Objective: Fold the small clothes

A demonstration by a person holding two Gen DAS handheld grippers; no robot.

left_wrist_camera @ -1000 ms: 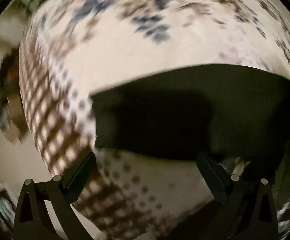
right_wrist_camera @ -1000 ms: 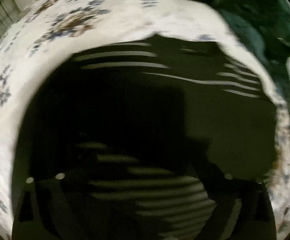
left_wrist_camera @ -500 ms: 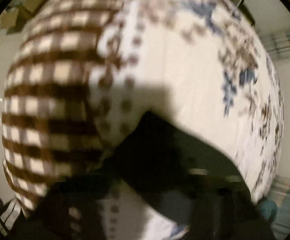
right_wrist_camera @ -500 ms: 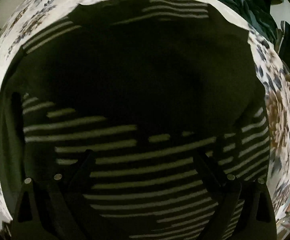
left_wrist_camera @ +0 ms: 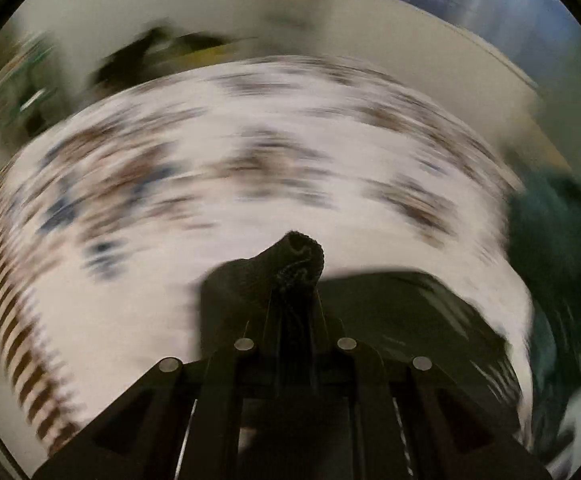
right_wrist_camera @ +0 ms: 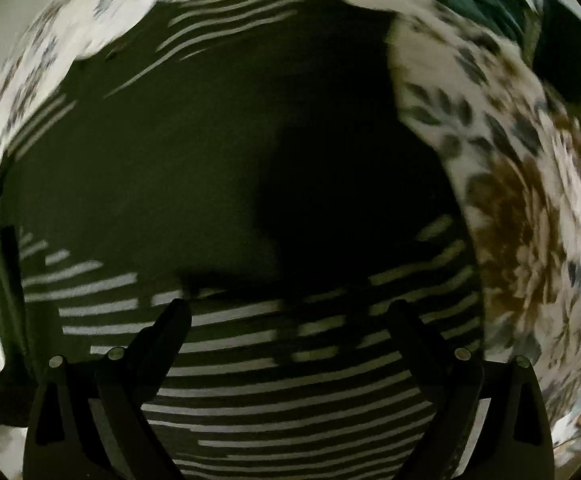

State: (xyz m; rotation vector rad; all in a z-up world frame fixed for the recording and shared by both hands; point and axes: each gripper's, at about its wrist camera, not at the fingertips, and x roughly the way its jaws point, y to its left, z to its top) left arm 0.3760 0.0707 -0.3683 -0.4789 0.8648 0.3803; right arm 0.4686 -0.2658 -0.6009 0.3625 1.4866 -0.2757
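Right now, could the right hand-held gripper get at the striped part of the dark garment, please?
Probably yes: the right hand-held gripper is open directly over the dark garment, its stripes lie between the fingers, and nothing covers them.

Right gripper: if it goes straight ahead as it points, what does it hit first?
Most likely the dark striped garment spread right ahead of the open right gripper; how far off is unclear.

Motion blur smears the floral sheet (left_wrist_camera: 250,168); the striped garment (right_wrist_camera: 250,380) runs past the lower edge.
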